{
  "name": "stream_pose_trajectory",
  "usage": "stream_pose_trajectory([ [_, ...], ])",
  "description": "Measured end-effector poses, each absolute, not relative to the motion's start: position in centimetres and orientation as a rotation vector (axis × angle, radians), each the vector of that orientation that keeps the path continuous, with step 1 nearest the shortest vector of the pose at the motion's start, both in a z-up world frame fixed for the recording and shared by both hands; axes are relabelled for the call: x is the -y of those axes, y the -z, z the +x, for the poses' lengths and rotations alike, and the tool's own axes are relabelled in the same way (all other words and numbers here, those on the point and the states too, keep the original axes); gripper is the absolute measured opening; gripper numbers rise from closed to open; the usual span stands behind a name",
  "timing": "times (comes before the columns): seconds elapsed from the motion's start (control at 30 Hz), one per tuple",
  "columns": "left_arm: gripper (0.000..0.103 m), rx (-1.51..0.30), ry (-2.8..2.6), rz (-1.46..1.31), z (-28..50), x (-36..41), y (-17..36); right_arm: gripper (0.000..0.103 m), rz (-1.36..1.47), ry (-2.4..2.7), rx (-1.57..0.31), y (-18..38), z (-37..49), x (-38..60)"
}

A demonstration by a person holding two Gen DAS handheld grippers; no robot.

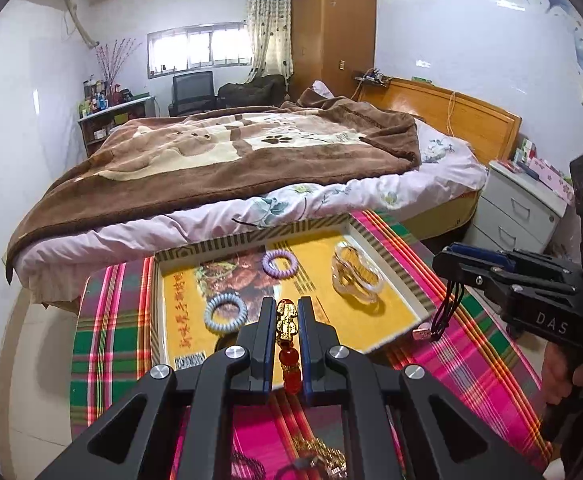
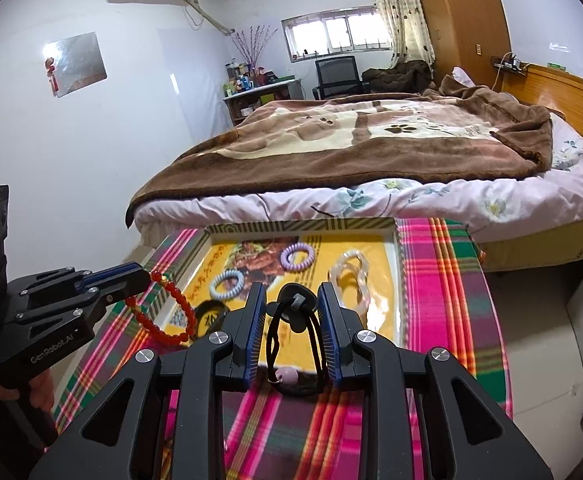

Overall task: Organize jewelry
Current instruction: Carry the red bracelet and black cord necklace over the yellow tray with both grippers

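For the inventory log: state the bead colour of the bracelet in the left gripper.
Red bracelet, clearest in the right wrist view.

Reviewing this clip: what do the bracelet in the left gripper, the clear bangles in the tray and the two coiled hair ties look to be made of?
Bracelet: glossy translucent red beads, glass or stone-like, plus gold-coloured metal-look charms.
Clear bangles: transparent, shiny, likely plastic or glass; the yellow tray lining shows through.
Hair ties, purple and blue-white: spiral coils, probably soft plastic.

The tray (image 2: pixel 397 264) sits on the table (image 2: pixel 443 288), just before the bed (image 2: pixel 371 148). In the tray, two coil hair ties (image 2: pixel 227 283) lie left of what seems a bangle pair (image 2: pixel 351 276), toward its right wall.
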State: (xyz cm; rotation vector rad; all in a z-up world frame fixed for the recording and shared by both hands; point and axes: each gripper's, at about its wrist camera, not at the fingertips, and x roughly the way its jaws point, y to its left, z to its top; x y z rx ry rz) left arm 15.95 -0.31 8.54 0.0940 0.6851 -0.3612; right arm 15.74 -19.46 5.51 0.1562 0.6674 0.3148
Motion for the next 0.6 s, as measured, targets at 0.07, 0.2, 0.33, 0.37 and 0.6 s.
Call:
stream_pose_trajectory([
  [0.07, 0.010, -0.691, 0.355, 0.084, 17.0, 0.0, -8.4, 0.027, 0.157, -0.316, -0.674, -5.4, 16.7, 19.1],
  [0.2, 0.010, -0.699, 0.352, 0.059, 19.5, -0.9, -8.0, 0.027, 0.164, -0.318, -0.698, -4.4, 19.0, 18.4],
  [0.33, 0.010, -0.717, 0.332, 0.044, 22.0, -1.7, -7.4, 0.027, 0.159, -0.321, -0.735, -3.1, 21.1, 17.5],
  [0.37, 0.010, -0.723, 0.330, 0.042, 22.8, -1.9, -7.2, 0.027, 0.158, -0.323, -0.746, -2.7, 21.6, 17.2],
  [0.6, 0.010, -0.763, 0.316, 0.026, 26.6, -2.7, -5.4, 0.027, 0.161, -0.327, -0.812, -0.2, 24.4, 16.1],
])
